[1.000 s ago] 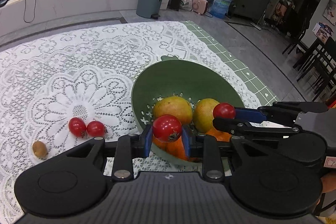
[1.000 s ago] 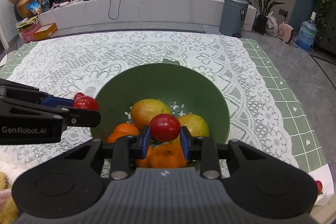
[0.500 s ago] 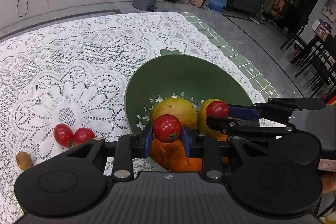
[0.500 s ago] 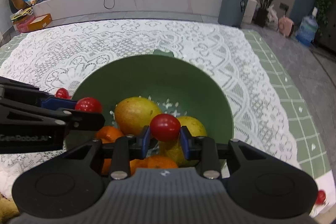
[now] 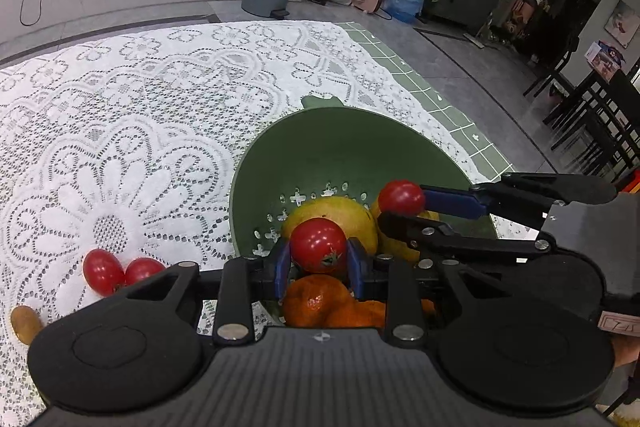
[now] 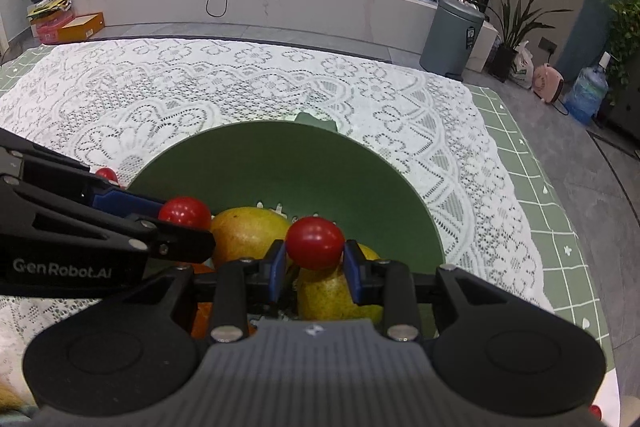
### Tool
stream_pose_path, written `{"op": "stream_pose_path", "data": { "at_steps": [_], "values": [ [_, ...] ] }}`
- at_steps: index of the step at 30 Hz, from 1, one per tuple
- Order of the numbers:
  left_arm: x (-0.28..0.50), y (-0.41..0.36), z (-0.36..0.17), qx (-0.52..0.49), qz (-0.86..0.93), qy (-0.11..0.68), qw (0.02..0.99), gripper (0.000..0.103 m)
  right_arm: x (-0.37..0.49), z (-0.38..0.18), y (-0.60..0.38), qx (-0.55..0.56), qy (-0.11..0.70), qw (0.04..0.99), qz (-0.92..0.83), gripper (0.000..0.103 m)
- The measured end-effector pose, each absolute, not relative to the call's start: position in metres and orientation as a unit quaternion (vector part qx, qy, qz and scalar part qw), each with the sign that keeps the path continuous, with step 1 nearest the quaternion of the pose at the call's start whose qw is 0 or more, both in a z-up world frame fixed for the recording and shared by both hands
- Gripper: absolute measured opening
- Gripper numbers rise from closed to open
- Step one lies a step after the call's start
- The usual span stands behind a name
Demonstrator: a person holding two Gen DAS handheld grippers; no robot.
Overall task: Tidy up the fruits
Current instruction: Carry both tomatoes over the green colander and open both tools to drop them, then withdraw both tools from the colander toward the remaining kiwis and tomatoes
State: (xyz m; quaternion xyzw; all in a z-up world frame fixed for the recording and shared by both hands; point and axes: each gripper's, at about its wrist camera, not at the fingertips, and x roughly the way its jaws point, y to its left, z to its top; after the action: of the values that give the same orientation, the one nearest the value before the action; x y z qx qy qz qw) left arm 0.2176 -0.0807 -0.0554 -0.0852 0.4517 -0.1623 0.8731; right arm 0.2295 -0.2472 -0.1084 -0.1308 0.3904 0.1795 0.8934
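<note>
Tomatoes [image 5: 318,246] [image 6: 315,242] | each hand-held gripper [image 5: 319,267] [image 6: 314,269] clamps one | over colander [image 5: 344,143]

Black gripper [image 5: 319,259], blue pads [image 5: 282,265], silver screws

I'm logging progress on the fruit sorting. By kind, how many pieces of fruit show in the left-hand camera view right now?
red tomatoes: 4
mangoes: 2
oranges: at least 2, partly hidden
small brown oval fruit: 1
Total: at least 9
</note>
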Motion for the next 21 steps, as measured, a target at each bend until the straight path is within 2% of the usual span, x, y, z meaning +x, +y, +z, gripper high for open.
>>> {"op": "stream_pose_path", "data": {
  "at_steps": [7,14,21],
  "values": [
    [0.216,-0.077,-0.053,-0.098,-0.161,0.453,0.871,0.039,0.231,-0.108,-0.248,-0.132,0.389,0.893,0.184,0.033],
    [0.209,-0.075,-0.043,-0.096,-0.161,0.445,0.876,0.051,0.23,-0.106,-0.251,-0.123,0.397,0.891,0.183,0.038],
    [0.196,-0.072,-0.03,-0.099,-0.16,0.435,0.88,0.053,0.222,-0.098,-0.251,-0.114,0.396,0.893,0.181,0.054]
  ]
}}
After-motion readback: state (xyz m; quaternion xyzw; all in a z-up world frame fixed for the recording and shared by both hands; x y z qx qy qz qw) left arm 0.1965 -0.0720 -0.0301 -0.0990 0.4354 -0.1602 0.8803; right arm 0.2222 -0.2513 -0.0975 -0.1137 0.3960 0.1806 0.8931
